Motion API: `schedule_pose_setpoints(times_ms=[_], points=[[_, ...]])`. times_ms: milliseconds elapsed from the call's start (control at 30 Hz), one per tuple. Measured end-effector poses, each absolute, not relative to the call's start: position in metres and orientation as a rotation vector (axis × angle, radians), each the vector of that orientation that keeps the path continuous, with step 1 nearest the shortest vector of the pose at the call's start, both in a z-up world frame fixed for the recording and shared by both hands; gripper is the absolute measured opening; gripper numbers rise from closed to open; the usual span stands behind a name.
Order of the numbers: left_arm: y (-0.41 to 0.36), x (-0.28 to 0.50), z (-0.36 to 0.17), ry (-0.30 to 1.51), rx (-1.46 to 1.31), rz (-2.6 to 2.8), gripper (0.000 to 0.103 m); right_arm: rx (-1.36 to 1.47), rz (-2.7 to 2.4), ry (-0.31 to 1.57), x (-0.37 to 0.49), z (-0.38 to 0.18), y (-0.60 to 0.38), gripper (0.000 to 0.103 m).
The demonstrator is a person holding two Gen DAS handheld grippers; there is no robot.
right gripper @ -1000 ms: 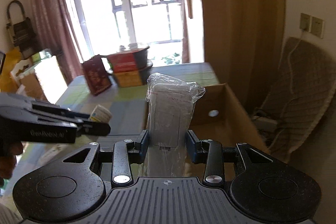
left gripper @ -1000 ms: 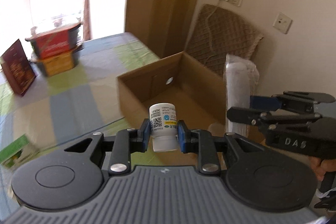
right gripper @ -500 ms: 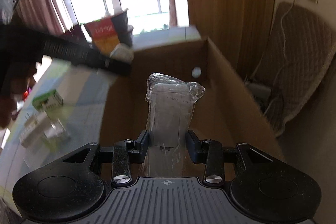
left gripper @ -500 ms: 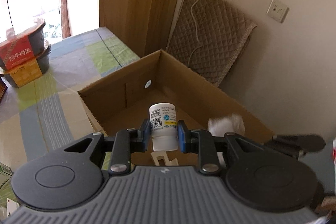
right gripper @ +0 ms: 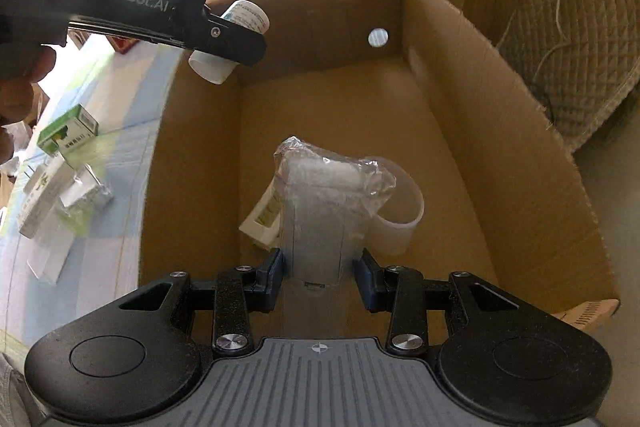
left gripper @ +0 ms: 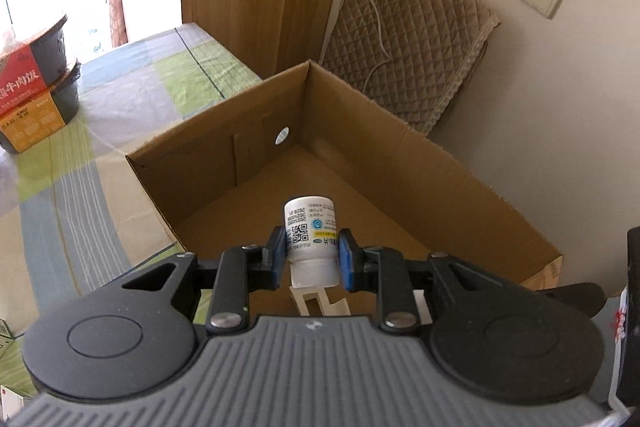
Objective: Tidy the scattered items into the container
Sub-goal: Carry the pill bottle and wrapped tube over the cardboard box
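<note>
An open cardboard box (left gripper: pixel 360 107) stands on the table. My left gripper (left gripper: pixel 311 259) is shut on a small white pill bottle (left gripper: pixel 309 227) with a QR label, held above the box's near-left part. From the right wrist, that bottle (right gripper: pixel 244 17) hangs over the box's far-left corner. My right gripper (right gripper: pixel 319 277) is shut on a plastic-wrapped white package (right gripper: pixel 320 195), pointing down into the box (right gripper: pixel 480 99). Under the package lie a white labelled carton (right gripper: pixel 262 221) and a white cup-like piece (right gripper: pixel 400 227).
Left of the box on the striped tablecloth (right gripper: pixel 120 147) lie a green-and-white carton (right gripper: pixel 68 131), a foil pack (right gripper: pixel 86 195) and flat white boxes (right gripper: pixel 40 195). Two stacked food tubs (left gripper: pixel 36 75) stand at the far left. A quilted pad (left gripper: pixel 412 39) leans on the wall behind.
Both grippers have moved from beside the box to above it. The right one has tipped downward, so its package now points at the box floor. Both grips are unchanged.
</note>
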State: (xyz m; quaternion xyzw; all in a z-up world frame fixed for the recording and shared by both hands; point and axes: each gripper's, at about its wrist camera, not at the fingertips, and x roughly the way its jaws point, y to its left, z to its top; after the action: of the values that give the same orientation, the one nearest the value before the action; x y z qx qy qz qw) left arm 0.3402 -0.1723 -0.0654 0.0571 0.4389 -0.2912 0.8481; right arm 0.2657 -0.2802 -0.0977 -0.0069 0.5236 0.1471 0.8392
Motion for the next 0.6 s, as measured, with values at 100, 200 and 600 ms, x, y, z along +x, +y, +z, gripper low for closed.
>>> schedule_pose_setpoints(times_ms=[100, 200, 600], points=[[-0.174, 0.345, -0.072, 0.944, 0.136, -0.604, 0.022, -0.015, 0.311, 1.135, 0.273, -0.102, -0.28, 0.041], [-0.176, 0.351, -0.078, 0.962, 0.152, -0.594, 0.022, -0.013, 0.314, 1.158, 0.282, -0.106, -0.278, 0.041], [-0.183, 0.36, -0.096, 1.004, 0.234, -0.595, 0.022, -0.032, 0.265, 1.195, 0.303, -0.117, -0.274, 0.041]])
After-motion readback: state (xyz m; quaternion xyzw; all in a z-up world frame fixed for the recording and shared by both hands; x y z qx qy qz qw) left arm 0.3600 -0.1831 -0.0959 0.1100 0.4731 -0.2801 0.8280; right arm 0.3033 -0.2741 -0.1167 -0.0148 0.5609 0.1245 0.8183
